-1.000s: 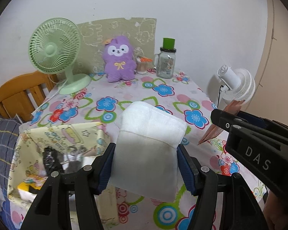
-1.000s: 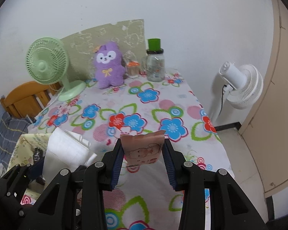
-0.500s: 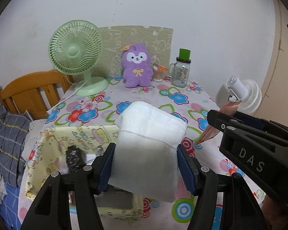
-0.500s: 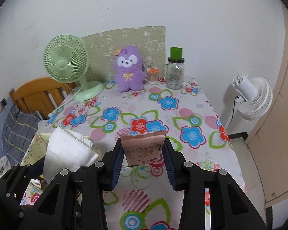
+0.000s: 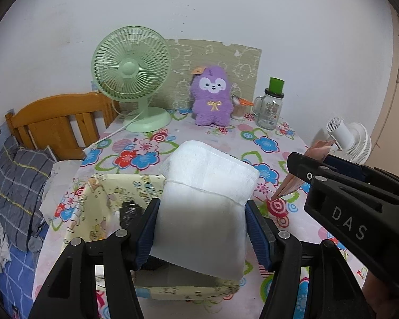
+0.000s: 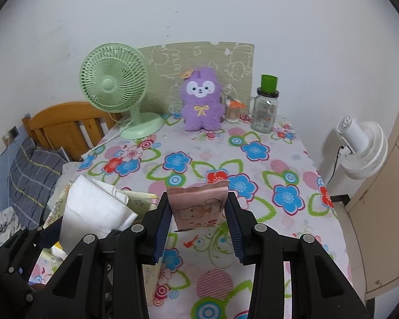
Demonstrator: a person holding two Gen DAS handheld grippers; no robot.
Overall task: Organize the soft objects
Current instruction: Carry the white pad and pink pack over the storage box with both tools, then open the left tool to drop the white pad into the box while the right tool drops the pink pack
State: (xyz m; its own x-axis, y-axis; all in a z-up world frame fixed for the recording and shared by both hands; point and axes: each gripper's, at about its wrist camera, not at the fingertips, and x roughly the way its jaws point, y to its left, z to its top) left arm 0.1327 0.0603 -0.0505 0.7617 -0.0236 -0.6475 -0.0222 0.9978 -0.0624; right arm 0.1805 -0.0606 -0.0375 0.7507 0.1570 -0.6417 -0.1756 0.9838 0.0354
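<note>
Both hands are drifting back from the purple plush toy (image 5: 212, 99) since a second ago, more of the yellow fabric bin (image 5: 111, 207) coming into view. Left gripper (image 5: 202, 235) is clamping the folded white towel (image 5: 203, 207), held over the bin, well short of the plush. Right gripper (image 6: 199, 224) is pinching a pink tissue pack (image 6: 199, 206) over the table (image 6: 255, 159), beside the bin. Neither item is stowed yet; a dark item (image 5: 130, 211) is already lying in the bin.
</note>
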